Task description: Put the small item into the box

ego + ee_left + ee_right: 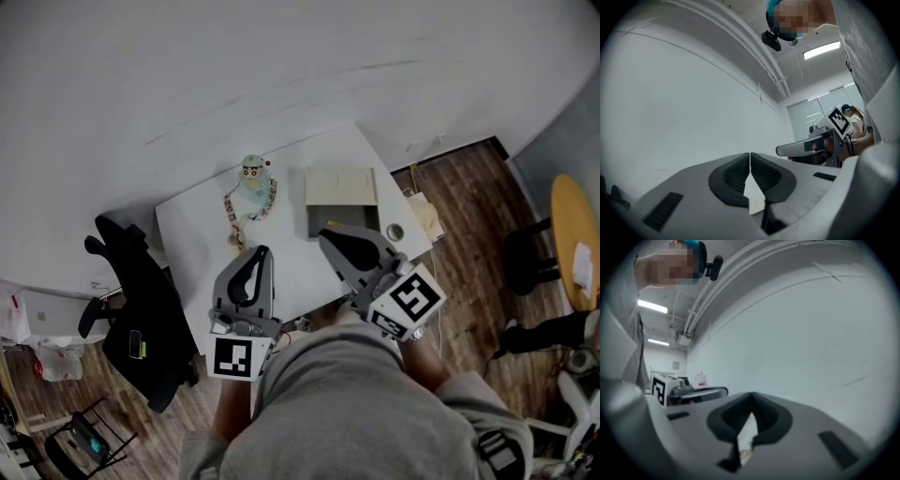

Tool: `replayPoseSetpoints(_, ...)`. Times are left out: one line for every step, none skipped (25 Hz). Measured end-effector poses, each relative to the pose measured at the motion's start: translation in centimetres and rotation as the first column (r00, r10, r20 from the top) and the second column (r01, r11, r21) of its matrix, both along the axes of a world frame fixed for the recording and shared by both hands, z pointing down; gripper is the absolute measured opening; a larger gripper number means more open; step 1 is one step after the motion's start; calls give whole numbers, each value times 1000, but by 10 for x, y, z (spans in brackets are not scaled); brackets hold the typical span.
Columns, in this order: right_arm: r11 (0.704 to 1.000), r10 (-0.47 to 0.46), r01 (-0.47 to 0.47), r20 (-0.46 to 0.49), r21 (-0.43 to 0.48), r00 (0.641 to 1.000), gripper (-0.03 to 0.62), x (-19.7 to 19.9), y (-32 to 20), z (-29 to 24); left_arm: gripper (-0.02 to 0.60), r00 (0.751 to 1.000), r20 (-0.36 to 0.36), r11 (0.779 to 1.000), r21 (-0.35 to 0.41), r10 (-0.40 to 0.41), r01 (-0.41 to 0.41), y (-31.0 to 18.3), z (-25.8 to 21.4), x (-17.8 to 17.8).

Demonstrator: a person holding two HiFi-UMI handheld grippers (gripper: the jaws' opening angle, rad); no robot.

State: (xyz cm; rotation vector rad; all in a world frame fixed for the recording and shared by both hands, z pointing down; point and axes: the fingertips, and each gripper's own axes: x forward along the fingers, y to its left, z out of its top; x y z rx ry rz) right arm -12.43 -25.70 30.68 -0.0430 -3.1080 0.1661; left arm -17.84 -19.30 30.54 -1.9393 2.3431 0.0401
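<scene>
The left hand-held gripper (259, 253) is held low in the frame over the near edge of the white bench (192, 234). Its jaws are pressed together with nothing between them. The right hand-held gripper (327, 235) is held beside it, its jaws likewise closed and empty. The small figure (252, 187) is seen on the bench at upper centre, just left of the cream box (341, 187) and apart from it. A black chair (141, 319) is seen at the left.
</scene>
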Motion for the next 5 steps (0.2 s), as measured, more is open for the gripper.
replayPoseSetpoints(1000, -2, 2, -3, 0, 1000, 32, 0, 0, 1, 38, 1000, 0, 1000, 2, 0, 0, 0, 0, 0)
replayPoseSetpoints(1000, -3, 3, -5, -1, 1000, 32, -1, 1, 2, 38, 1000, 0, 1000, 3, 0, 0, 0, 0, 0)
replayPoseSetpoints(1000, -3, 3, -7, -1, 1000, 32, -1, 1, 2, 38, 1000, 0, 1000, 4, 0, 0, 0, 0, -1)
replayPoseSetpoints(1000, -3, 3, -9, -2, 1000, 32, -1, 1, 3, 38, 1000, 0, 1000, 3, 1, -1, 1, 1, 0)
replayPoseSetpoints(1000, -2, 2, -11, -3, 1000, 32, -1, 2, 4, 38, 1000, -1, 1000, 2, 2, -2, 1, 1, 0)
